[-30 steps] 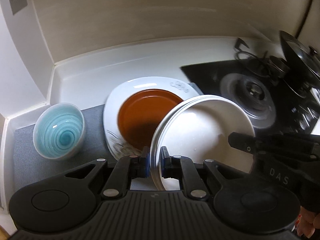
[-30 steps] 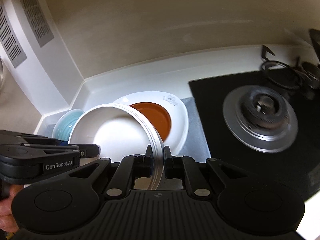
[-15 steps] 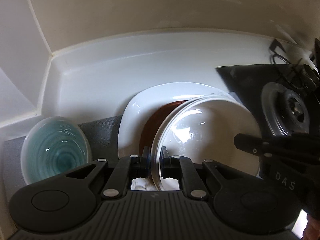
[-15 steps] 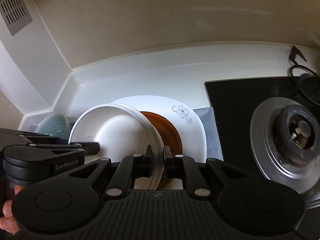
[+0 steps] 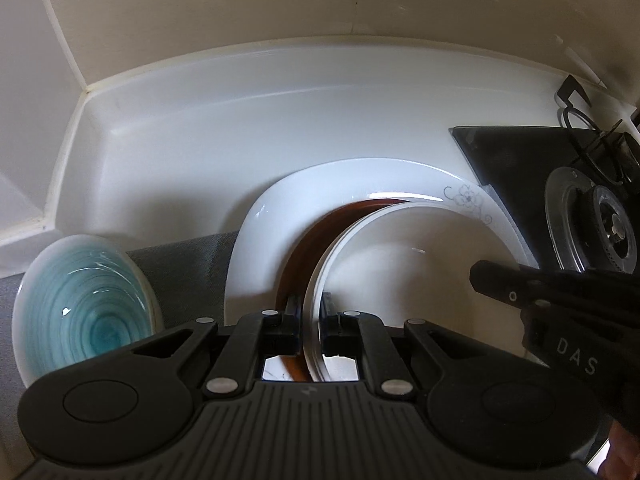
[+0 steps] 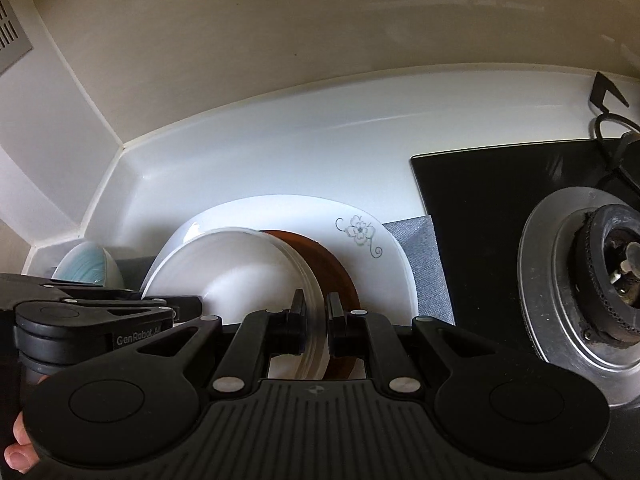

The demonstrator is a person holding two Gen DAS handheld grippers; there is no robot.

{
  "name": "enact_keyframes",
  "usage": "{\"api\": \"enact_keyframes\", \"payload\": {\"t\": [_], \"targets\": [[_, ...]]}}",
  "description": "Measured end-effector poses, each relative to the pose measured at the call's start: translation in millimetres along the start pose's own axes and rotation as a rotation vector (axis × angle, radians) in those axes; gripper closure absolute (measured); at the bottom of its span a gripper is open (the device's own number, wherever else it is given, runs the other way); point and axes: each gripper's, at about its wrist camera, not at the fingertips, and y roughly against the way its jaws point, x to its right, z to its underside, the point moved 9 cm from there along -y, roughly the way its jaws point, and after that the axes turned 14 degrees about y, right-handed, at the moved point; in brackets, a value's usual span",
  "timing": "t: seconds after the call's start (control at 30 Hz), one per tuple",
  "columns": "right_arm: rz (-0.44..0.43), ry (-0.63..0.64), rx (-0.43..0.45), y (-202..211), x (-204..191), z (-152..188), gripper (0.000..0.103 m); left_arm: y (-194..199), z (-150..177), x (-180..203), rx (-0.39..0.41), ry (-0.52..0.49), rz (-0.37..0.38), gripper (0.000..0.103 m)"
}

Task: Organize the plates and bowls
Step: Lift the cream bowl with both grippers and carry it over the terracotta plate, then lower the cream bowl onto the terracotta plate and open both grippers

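A white bowl [image 5: 400,264] is held by both grippers at opposite rims. My left gripper [image 5: 311,328] is shut on its left rim; my right gripper [image 6: 316,328] is shut on its right rim [image 6: 308,280]. The bowl sits low over a brown plate [image 5: 316,236], which lies on a large white flowered plate [image 5: 288,216]. I cannot tell if the bowl touches the brown plate. The brown plate [image 6: 340,276] and white plate [image 6: 384,248] also show in the right wrist view. A blue swirl bowl [image 5: 84,308] stands to the left on a grey mat [image 5: 188,264].
A black gas hob [image 6: 480,216] with a steel burner [image 6: 592,288] lies to the right. A white counter [image 5: 248,128] and beige wall close the back. A corner wall stands at the left. The other gripper's body [image 5: 560,304] crosses the right of the left wrist view.
Both grippers have carried the white bowl forward and down over the brown plate. It now covers most of the brown plate. Both grips are unchanged.
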Motion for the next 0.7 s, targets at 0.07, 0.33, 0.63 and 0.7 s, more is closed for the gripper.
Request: {"api": "enact_keyframes", "payload": {"t": [0.07,0.33,0.63,0.7], "targets": [[0.002,-0.01,-0.003,-5,4,0,0.093,0,-1,2,0.009,-0.007,-0.004,0.093],[0.003,-0.042,0.033,-6,10,-1,0.09,0,0,10,0.03,-0.029,0.02,0.064],[0.021,-0.128,0.095,12,34,3,0.051,27,-8,14,0.13,-0.006,0.032,0.006],[0.03,-0.133,0.117,20,38,4,0.047,34,-9,12,0.144,-0.002,0.025,0.001]]}}
